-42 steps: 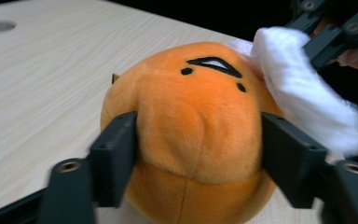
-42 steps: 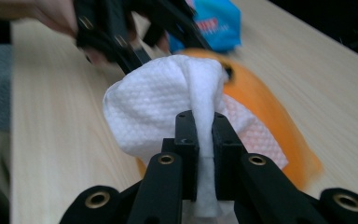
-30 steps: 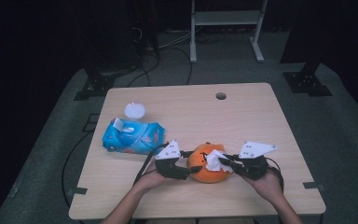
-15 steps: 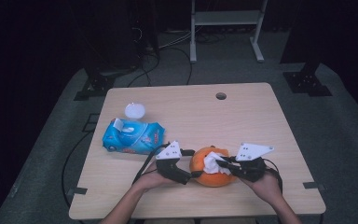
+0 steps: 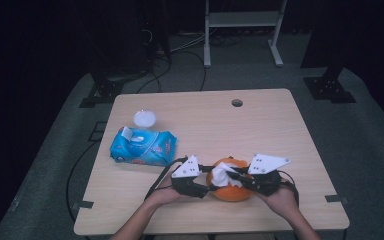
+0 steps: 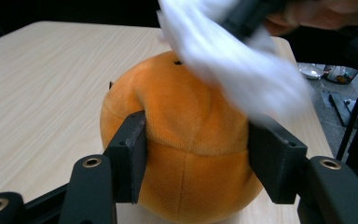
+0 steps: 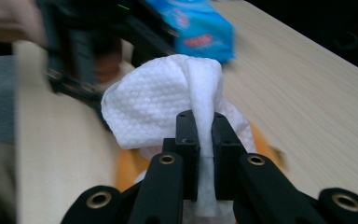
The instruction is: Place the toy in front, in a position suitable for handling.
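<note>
Black plastic jaws of the right gripper [image 7: 204, 154] are pinched tight on a white, dimpled wet wipe [image 7: 163, 105], whose loose folds billow out above them. In the high view that wipe [image 5: 223, 176] lies over the top of a round orange plush ball [image 5: 231, 180] near the front edge of the pale wooden table [image 5: 260, 125]. The left gripper [image 6: 196, 154] clamps the ball [image 6: 191, 140] from both sides, its jaws pressed into the soft fabric to steady it.

As a judgement, the wiping is under way: the wipe is out and on the toy, but how much of the surface is already cleaned cannot be told, and the lower half looks untouched.

Behind the grippers, to the left, lies a blue soft pack of wipes [image 5: 142, 147] with its flap up, and a small white round lid [image 5: 144, 118] beyond it. The pack's print is red and white, too blurred to read.
</note>
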